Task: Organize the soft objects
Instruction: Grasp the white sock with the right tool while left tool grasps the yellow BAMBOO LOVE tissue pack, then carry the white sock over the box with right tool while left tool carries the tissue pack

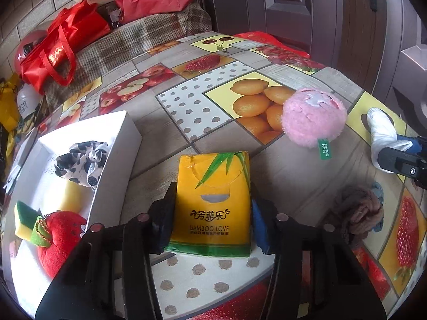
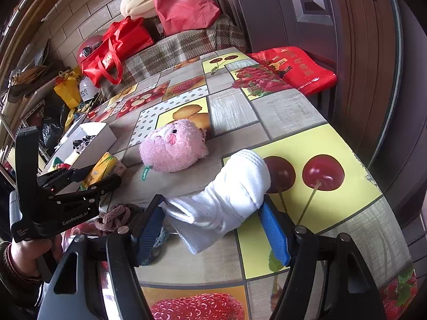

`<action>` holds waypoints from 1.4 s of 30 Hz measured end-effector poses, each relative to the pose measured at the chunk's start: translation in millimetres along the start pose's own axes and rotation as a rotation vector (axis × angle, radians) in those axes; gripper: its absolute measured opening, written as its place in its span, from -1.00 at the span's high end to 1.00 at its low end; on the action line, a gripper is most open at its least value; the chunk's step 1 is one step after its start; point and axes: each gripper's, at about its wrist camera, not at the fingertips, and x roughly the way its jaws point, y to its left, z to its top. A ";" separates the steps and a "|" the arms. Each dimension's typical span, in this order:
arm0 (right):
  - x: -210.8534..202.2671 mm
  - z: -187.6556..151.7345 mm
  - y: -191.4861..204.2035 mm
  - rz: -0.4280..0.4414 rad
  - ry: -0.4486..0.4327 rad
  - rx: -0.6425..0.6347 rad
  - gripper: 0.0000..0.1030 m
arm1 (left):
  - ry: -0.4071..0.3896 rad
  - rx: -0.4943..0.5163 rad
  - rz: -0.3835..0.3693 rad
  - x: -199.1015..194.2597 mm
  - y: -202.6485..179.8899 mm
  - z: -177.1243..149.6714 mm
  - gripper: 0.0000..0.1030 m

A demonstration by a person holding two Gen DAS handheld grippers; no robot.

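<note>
A yellow tissue pack (image 1: 212, 205) lies flat on the table, just right of a white box (image 1: 117, 160). The left gripper (image 1: 212, 224) has its fingers clamped on the pack's two long sides. The box already holds a red plush apple (image 1: 60, 237), a sponge (image 1: 25, 218) and a black-and-white scrunchie (image 1: 81, 161).

The pack is soft, so it will probably carry best held level and squeezed gently, lifted clear of the box wall before being lowered inside.

To the right, a white sock (image 2: 226, 197) lies between the fingers of the right gripper (image 2: 210, 224), which stand apart and do not press it. A pink plush toy (image 2: 173, 146) and a brown knotted cord (image 2: 114, 218) lie nearby.

The table (image 2: 288, 112) wears a fruit-print cloth. Beyond it are red bags (image 2: 117, 45) on a checked seat, a tiled wall and a dark door (image 2: 307, 13).
</note>
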 end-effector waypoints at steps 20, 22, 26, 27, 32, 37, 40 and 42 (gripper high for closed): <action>-63.0 -26.2 84.6 -0.055 -0.412 -0.199 -0.31 | -0.392 -0.108 0.021 -113.5 47.7 -68.5 0.08; -60.0 -27.3 95.3 -0.040 -0.413 -0.201 -0.31 | -0.409 -0.132 0.044 -118.8 57.7 -75.7 0.08; -49.3 -27.0 115.1 -0.015 -0.392 -0.222 -0.31 | -0.430 -0.161 0.084 -126.0 77.0 -87.3 0.08; -46.2 -27.7 120.8 -0.011 -0.383 -0.235 -0.31 | -0.434 -0.171 0.090 -127.3 83.3 -90.2 0.07; -28.6 -28.9 149.1 0.000 -0.342 -0.319 -0.31 | -0.443 -0.230 0.143 -129.3 120.4 -101.8 0.07; -12.7 -29.1 172.0 0.008 -0.328 -0.354 -0.31 | -0.429 -0.321 0.214 -128.5 166.1 -114.3 0.07; -4.4 -28.0 188.0 0.005 -0.334 -0.391 -0.31 | -0.418 -0.385 0.237 -127.1 193.1 -121.6 0.07; 1.6 -26.0 199.6 0.013 -0.341 -0.408 -0.31 | -0.409 -0.439 0.235 -125.3 209.6 -125.9 0.07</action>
